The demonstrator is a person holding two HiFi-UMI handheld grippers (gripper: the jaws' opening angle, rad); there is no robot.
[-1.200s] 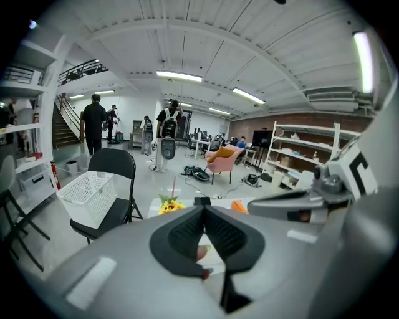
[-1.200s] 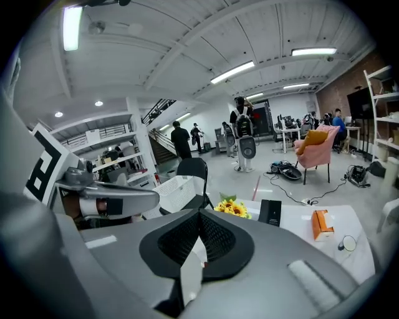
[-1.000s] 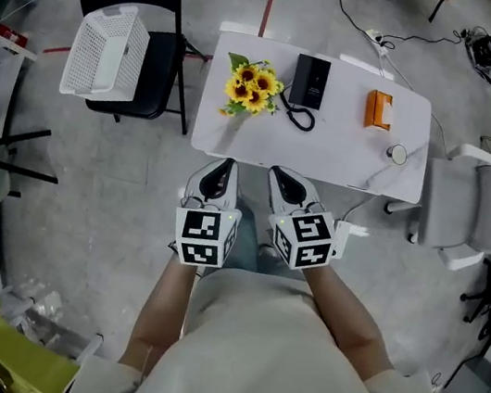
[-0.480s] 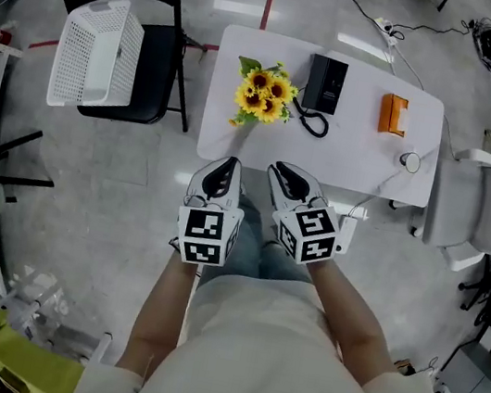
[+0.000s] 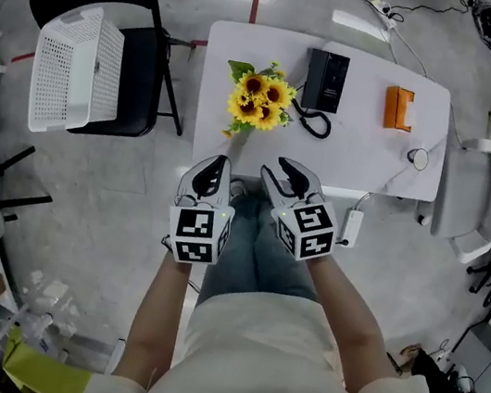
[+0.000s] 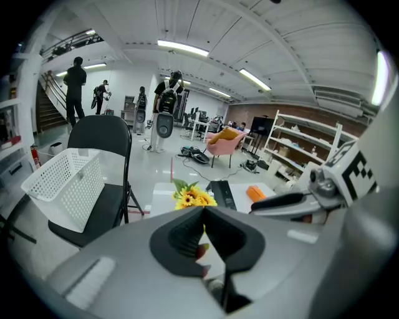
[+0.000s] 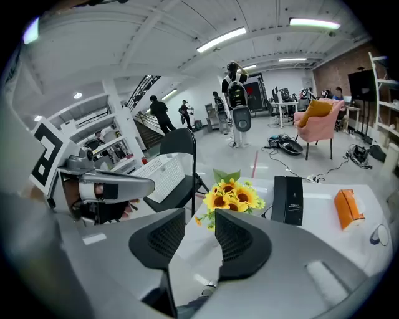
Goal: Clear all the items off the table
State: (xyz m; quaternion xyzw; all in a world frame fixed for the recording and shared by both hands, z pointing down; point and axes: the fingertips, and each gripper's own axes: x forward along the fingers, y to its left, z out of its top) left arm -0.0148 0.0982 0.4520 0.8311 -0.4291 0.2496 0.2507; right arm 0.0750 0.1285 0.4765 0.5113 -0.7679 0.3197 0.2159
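Head view: a white rectangular table (image 5: pixel 356 154) carries 4 things. A bunch of yellow sunflowers with green leaves (image 5: pixel 260 101) lies toward its left end. Just right of it is a flat black rectangular device (image 5: pixel 325 80) with a looped black cord. An orange box (image 5: pixel 397 108) lies further right, and a small round object (image 5: pixel 417 157) sits near the right edge. Left of the table, a white perforated plastic basket (image 5: pixel 66 68) rests on a black folding chair (image 5: pixel 144 79). The left gripper (image 5: pixel 213 165) and the right gripper (image 5: pixel 286 170) hang side by side just short of the table's near edge, above the person's legs, touching none of the 4 things.

Left gripper view: the 2 dark ribbed jaws are pressed together with nothing between them. The sunflowers show just past the tips, and the basket on its chair lies off to the left.

Right gripper view: the jaws have just been opening and stand slightly apart, the gap holding nothing. Through and above it the sunflowers appear on the table, with the black device and orange box to their right.
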